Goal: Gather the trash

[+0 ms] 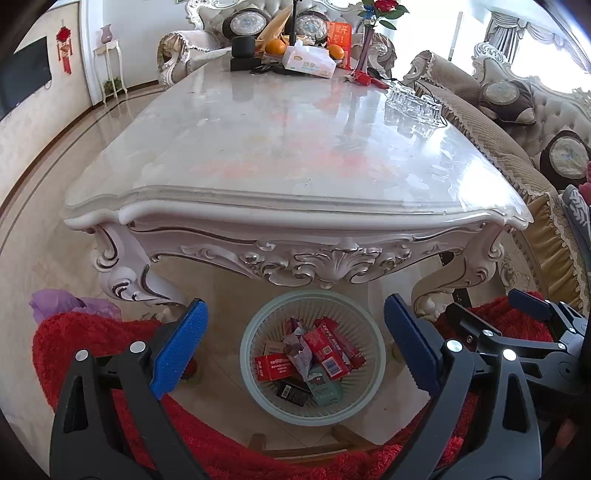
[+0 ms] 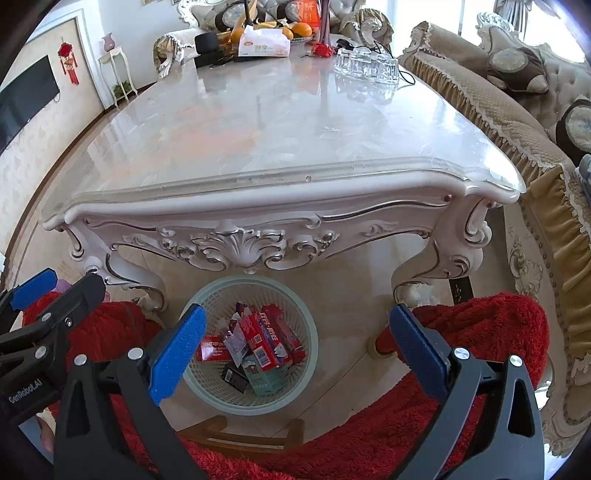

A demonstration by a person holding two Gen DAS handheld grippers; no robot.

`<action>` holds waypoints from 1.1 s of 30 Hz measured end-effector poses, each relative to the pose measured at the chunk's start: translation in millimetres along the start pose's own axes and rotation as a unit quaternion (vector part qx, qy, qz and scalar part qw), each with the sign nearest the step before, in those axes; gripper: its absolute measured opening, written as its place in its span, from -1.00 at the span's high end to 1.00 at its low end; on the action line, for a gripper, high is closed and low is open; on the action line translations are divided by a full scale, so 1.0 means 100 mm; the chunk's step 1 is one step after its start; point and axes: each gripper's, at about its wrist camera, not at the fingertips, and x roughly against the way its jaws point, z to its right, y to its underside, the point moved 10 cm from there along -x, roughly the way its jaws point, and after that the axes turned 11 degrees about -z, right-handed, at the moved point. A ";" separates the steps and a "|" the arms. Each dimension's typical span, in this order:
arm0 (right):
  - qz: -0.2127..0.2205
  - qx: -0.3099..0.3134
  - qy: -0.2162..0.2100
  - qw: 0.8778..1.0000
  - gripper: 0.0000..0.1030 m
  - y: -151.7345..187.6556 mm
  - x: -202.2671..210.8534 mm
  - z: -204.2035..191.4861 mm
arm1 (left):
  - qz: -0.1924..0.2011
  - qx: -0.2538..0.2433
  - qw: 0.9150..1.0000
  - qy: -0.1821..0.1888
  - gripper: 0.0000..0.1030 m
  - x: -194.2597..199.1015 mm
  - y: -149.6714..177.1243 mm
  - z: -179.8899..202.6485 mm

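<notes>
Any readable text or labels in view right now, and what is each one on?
"GenRobot.AI": on the left claw's black body, seen in the right wrist view.
Red boxes in the waste basket: white lettering, too blurred to read.
Tissue box: print too small.
Red card on the table: characters unclear.

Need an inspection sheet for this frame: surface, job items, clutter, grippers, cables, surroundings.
Surface: marble table, near half bare.
Job's things: basket on the floor before the table, holding red boxes and wrappers.
Clutter: tissue box, oranges, glasses at the far end.
Grippers: left gripper and right gripper open, empty, above the basket.
Cables: black cable by the glasses.
Surroundings: sofa, TV.
</notes>
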 end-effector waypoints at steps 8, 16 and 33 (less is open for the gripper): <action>0.004 -0.001 0.004 1.000 -0.85 0.00 0.01 0.01 | 0.006 -0.007 1.000 -0.011 -0.81 0.02 -0.01 0.00; 0.009 -0.002 0.003 1.000 -0.85 -0.02 0.03 0.00 | 0.025 -0.015 0.999 -0.020 -0.81 0.11 -0.01 0.01; 0.009 0.001 0.001 1.000 -0.85 -0.02 0.04 -0.03 | 0.019 -0.003 1.000 -0.007 -0.81 0.09 0.03 -0.03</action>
